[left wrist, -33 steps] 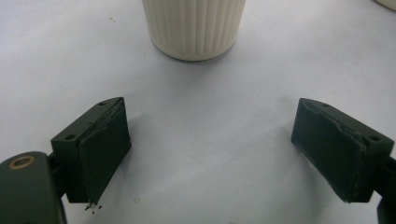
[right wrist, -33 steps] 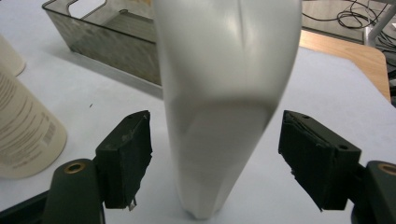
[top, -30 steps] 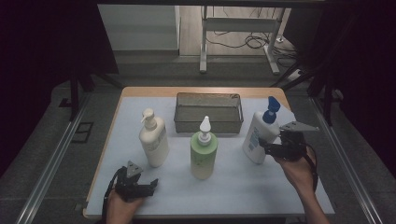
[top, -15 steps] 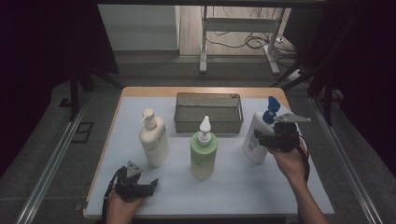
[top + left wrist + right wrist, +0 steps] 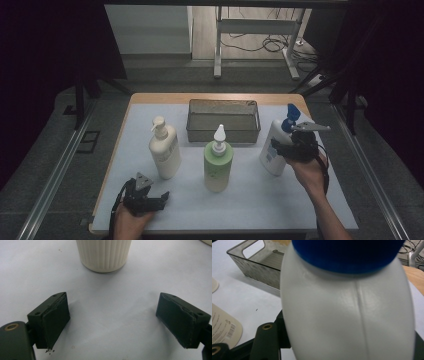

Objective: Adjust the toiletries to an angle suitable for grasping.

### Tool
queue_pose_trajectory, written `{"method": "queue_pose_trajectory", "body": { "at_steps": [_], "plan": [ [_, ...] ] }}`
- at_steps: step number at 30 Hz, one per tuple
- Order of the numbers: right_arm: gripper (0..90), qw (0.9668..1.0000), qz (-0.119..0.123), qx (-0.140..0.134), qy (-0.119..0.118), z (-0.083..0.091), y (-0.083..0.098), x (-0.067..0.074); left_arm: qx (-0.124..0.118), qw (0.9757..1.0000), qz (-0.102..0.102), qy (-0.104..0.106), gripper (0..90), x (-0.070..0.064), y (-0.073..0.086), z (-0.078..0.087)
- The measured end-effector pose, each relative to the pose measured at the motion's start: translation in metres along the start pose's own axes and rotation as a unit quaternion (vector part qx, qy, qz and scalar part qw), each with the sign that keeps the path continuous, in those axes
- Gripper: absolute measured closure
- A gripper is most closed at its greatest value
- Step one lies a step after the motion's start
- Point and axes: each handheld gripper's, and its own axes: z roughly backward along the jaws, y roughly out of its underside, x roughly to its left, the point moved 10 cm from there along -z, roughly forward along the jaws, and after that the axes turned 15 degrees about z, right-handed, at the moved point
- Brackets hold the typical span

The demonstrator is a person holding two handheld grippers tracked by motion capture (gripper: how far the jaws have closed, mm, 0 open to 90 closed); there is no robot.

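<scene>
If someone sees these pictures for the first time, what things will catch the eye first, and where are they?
Three tall bottles stand in a row on the white table: a cream pump bottle at left, a green bottle in the middle, and a white bottle with a blue cap at right. The right tongs have just been closing around that white bottle. Behind the row sits an empty grey basket, while the left tongs rest open near the front edge.

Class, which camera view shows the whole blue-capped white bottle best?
The high view: the blue-capped white bottle stands whole, the right gripper around it. The right gripper view shows its body close up; the left gripper view shows another bottle's base.
</scene>
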Motion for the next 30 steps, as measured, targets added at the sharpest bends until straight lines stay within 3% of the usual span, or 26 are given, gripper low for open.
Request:
{"method": "queue_pose_trajectory", "body": {
  "at_steps": [8,14,16,30],
  "plan": [
    [38.9,1.0000,0.001,0.002,-0.004,0.003,0.000,0.001,0.000,1.0000,0.000,0.001,11.0,0.000,0.000,0.000],
    [39.1,0.9996,-0.002,0.001,-0.026,0.005,-0.002,0.007,0.000,1.0000,0.000,0.001,11.0,0.000,0.000,0.000],
    [39.1,0.9993,-0.001,-0.002,-0.038,0.010,-0.006,0.011,0.000,1.0000,0.000,0.001,11.0,0.000,0.000,0.000],
    [39.2,0.9982,0.025,-0.019,-0.051,0.031,-0.038,0.021,-0.001,1.0000,0.001,0.001,11.0,0.000,0.000,0.000]
  ]
}}
